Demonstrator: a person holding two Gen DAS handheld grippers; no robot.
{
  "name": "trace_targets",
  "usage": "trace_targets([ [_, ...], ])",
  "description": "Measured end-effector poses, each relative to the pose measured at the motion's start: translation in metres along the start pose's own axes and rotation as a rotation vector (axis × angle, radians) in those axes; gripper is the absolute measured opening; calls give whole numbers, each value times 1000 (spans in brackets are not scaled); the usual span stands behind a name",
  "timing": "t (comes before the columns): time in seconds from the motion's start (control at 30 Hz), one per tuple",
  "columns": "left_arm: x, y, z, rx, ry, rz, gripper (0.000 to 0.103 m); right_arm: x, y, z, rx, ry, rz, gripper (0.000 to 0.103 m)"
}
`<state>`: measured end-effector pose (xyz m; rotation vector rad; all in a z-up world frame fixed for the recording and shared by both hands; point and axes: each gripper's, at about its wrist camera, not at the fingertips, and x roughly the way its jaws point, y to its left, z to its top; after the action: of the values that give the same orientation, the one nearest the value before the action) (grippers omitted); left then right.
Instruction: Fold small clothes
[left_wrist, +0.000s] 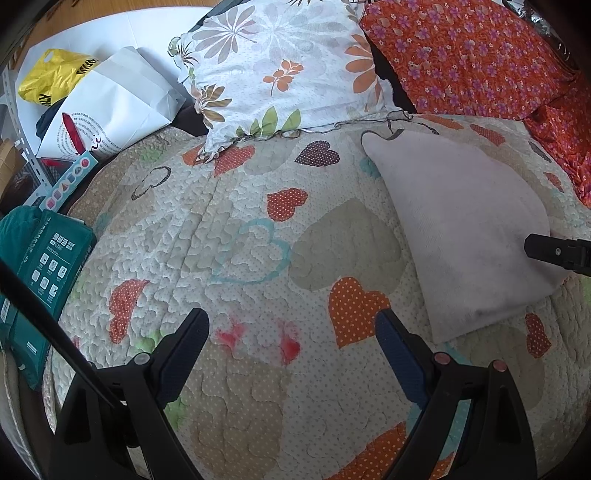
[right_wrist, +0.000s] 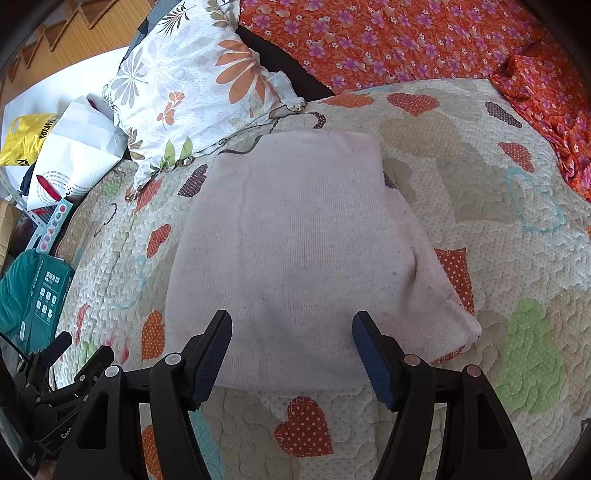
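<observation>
- Left wrist view: left gripper hangs over the quilt, fingers spread wide apart, nothing between them.
- Pale pink garment lies folded flat on the quilt, to the right and farther off, apart from this gripper.
- A black finger of the right gripper comes in from the right edge over the garment's right side; contact cannot be told here.
- Floral pillow lies at the far edge of the quilt; orange flowered cloth far right.
- White paper bag and yellow plastic bag far left; teal box near left, beside the quilt.
- Right wrist view: right gripper sits over the garment's near edge, fingers well apart, gripping nothing.
- Garment centred on the quilt, a folded flap along its right side.
- Left gripper shows low at the near left, over the quilt's left edge.
- Pillow far left; orange cloth across the far side.
</observation>
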<state>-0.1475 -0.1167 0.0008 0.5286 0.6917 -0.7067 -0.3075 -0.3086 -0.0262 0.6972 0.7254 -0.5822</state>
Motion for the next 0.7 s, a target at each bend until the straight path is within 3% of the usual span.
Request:
trace_targets([
  [0.7,1,3,-1,-46,14,-49,91,0,0,1,-1,0,1,73],
])
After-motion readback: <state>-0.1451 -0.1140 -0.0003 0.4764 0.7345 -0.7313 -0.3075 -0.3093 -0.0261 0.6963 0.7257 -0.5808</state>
